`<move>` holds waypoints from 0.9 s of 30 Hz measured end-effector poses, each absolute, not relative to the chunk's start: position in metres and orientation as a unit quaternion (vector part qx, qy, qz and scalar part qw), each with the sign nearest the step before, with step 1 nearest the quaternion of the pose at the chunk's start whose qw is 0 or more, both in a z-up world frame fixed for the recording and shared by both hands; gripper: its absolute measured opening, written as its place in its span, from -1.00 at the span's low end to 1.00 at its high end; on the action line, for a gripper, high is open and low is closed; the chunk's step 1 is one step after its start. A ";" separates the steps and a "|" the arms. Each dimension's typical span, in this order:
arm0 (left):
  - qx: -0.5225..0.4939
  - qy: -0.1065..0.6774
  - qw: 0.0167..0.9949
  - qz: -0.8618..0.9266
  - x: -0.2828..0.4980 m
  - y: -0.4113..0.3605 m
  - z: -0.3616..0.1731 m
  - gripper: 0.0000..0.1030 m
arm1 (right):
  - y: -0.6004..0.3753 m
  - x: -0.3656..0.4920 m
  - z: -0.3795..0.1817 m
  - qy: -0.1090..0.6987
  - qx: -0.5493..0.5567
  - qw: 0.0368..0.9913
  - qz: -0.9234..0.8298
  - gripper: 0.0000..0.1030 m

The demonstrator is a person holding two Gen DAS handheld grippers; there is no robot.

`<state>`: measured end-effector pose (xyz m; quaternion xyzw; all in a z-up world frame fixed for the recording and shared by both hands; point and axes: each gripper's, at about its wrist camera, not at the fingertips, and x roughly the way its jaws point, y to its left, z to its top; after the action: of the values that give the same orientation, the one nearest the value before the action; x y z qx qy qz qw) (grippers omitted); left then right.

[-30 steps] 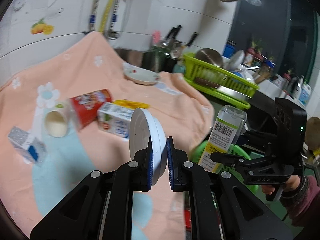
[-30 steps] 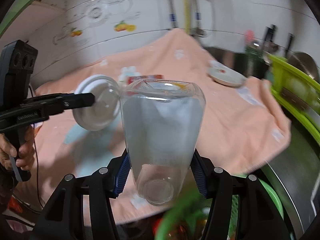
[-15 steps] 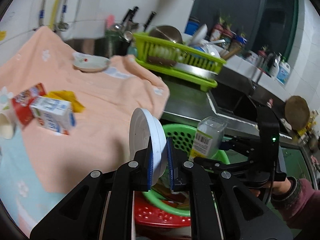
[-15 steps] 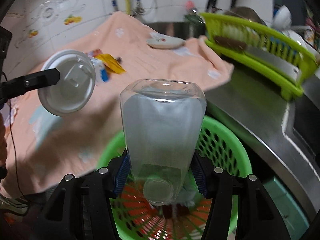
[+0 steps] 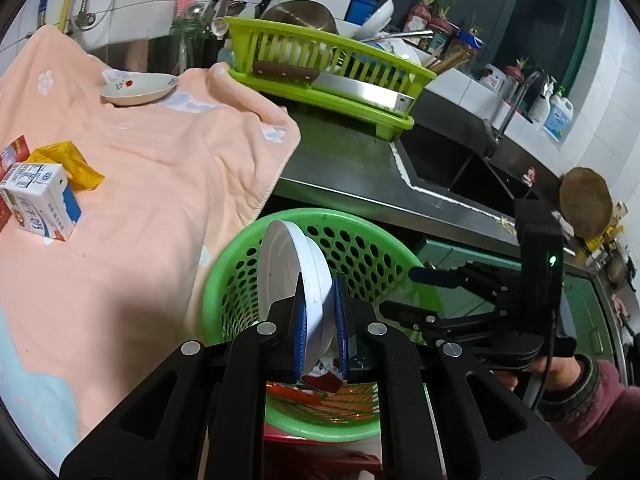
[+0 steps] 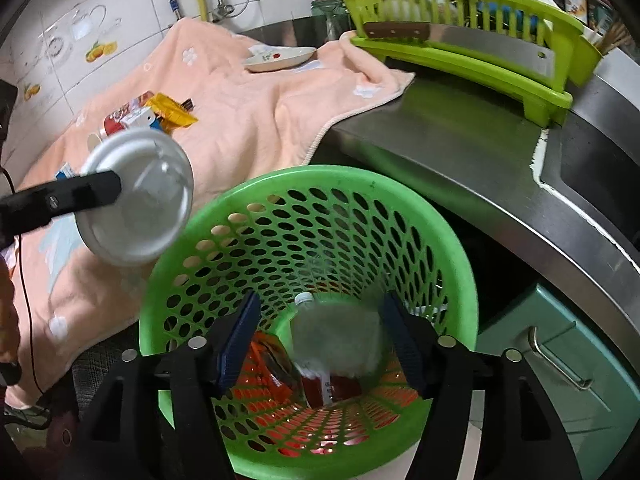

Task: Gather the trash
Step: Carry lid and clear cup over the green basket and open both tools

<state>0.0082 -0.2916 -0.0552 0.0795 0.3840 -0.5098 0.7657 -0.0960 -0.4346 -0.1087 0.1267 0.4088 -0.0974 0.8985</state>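
My left gripper [image 5: 319, 332] is shut on a white plastic lid [image 5: 288, 276] and holds it on edge over the near rim of the green mesh trash basket [image 5: 240, 276]. The lid also shows in the right wrist view [image 6: 136, 200], left of the basket [image 6: 400, 216]. My right gripper [image 6: 320, 340] is open above the basket mouth. The clear plastic bottle [image 6: 336, 340] is blurred between its fingers, inside the basket above other trash. In the left wrist view the right gripper [image 5: 424, 292] is open and empty.
A milk carton [image 5: 40, 200], a yellow wrapper [image 5: 68, 164], a red can [image 6: 120, 116] and a small dish [image 5: 138, 90] lie on the peach towel [image 5: 160, 168]. A green dish rack [image 5: 332, 68] and a sink [image 5: 452, 164] stand on the steel counter.
My right gripper has opened and let the bottle go; it is dropping into the basket. Both grippers have moved from over the towel to above the basket.
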 end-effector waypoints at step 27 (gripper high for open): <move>0.101 0.359 0.826 -0.423 0.027 -0.235 -0.037 0.80 | -0.414 -0.065 -0.083 0.381 0.112 0.916 -0.062 0.47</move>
<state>0.0267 -0.2352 -0.0373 0.1009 0.3591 -0.4230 0.8258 -0.0647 -0.4142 -0.0828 0.1118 0.3815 -0.0617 0.9155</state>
